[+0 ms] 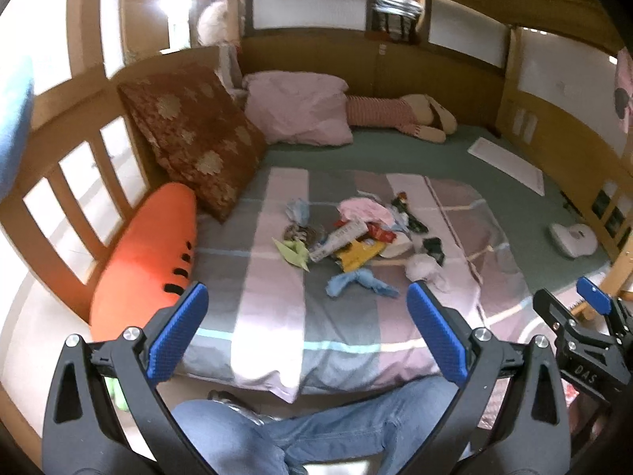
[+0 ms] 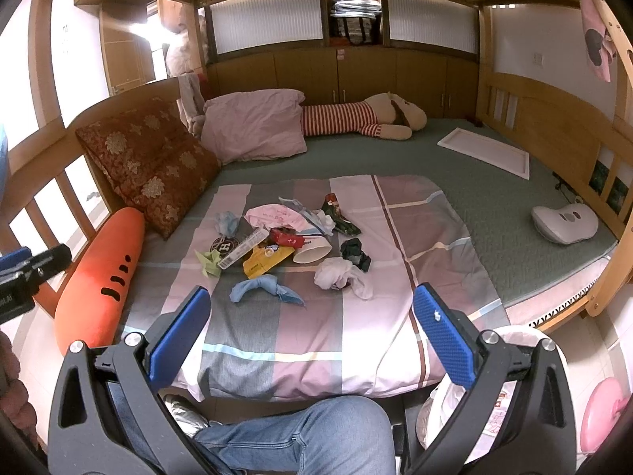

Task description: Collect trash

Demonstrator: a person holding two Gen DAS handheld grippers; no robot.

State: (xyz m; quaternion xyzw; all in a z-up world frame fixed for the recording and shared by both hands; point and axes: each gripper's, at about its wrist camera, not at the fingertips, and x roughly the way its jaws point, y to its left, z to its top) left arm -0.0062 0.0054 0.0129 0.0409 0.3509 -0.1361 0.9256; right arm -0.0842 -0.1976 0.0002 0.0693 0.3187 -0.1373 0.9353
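Observation:
A pile of trash point(image 1: 352, 233) lies on the striped blanket point(image 1: 277, 316) on the bed; it shows in the right wrist view too point(image 2: 285, 241). It holds a crumpled blue cloth point(image 2: 265, 289), white tissue point(image 2: 340, 273), a paper cup point(image 2: 312, 251), a yellow wrapper point(image 2: 263, 261) and green paper point(image 2: 209, 263). My left gripper point(image 1: 306, 308) is open and empty, held back from the pile over the blanket's near edge. My right gripper point(image 2: 312, 312) is open and empty, also short of the pile. A white-lined bin point(image 2: 510, 392) stands on the floor at the right.
An orange carrot cushion point(image 2: 99, 277), a brown patterned pillow point(image 2: 150, 166), a pink pillow point(image 2: 253, 126) and a striped plush toy point(image 2: 356, 118) lie along the bed's left and back. A white board point(image 2: 486, 150) and a white device point(image 2: 565, 221) lie right. The person's jeans-clad knees point(image 2: 308, 435) are below.

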